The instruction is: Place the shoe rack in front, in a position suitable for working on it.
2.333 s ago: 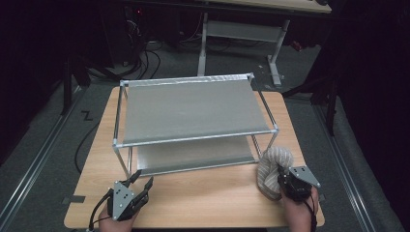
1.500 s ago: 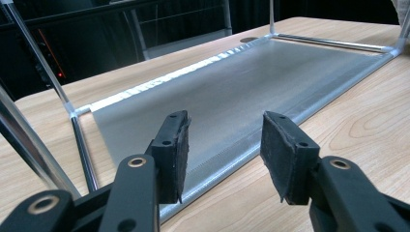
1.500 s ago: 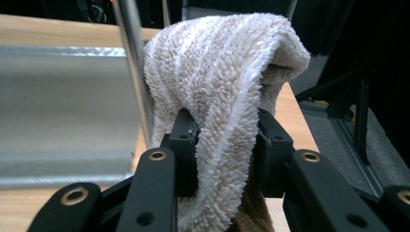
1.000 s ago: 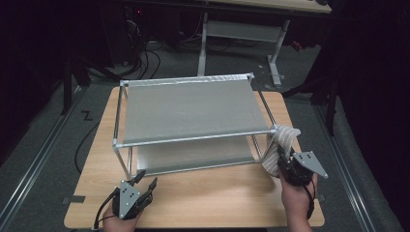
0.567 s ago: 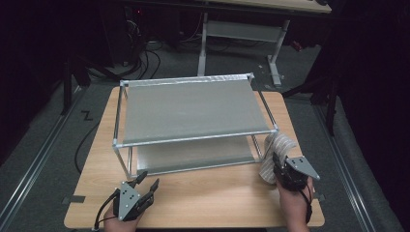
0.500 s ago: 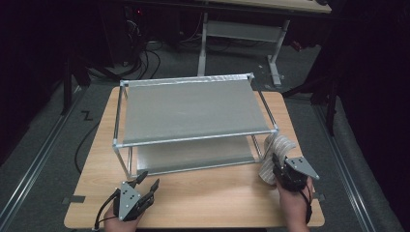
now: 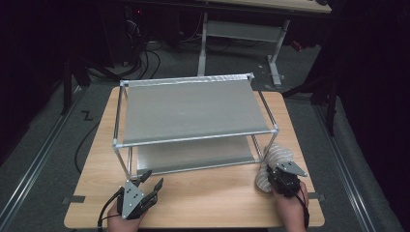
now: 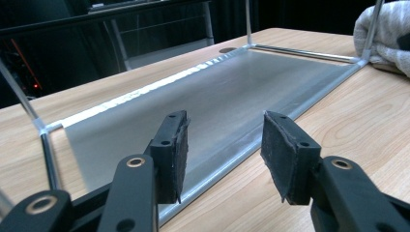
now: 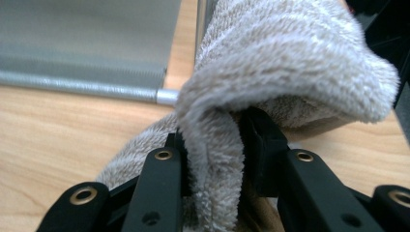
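Spread across the middle of the high view – a rectangular light wooden table (image 7: pixel 203 193), dark floor all around. Stood on its upper half, a two-tier metal rack with grey sheet shelves and thin silver tube frame (image 7: pixel 193 111), top shelf bare, lower shelf seen through the frame near the frame's centre. Lay at the lower right of the high view, just beside the rack's front right leg and touching it, a fluffy beige-grey towel (image 7: pixel 273 162), bunched and partly resting on the wood. Clamped on a fold of that towel, the right gripper (image 7: pixel 275 176) – jaws nearly together with the pile squeezed between them in the right gripper view, cloth (image 9: pixel 290 67) heaped over them toward the upper right. Rested at the lower left, the left gripper (image 7: pixel 150 181), jaws wide apart, nothing between the pads (image 8: pixel 176 154), aimed at the lower shelf's front edge.
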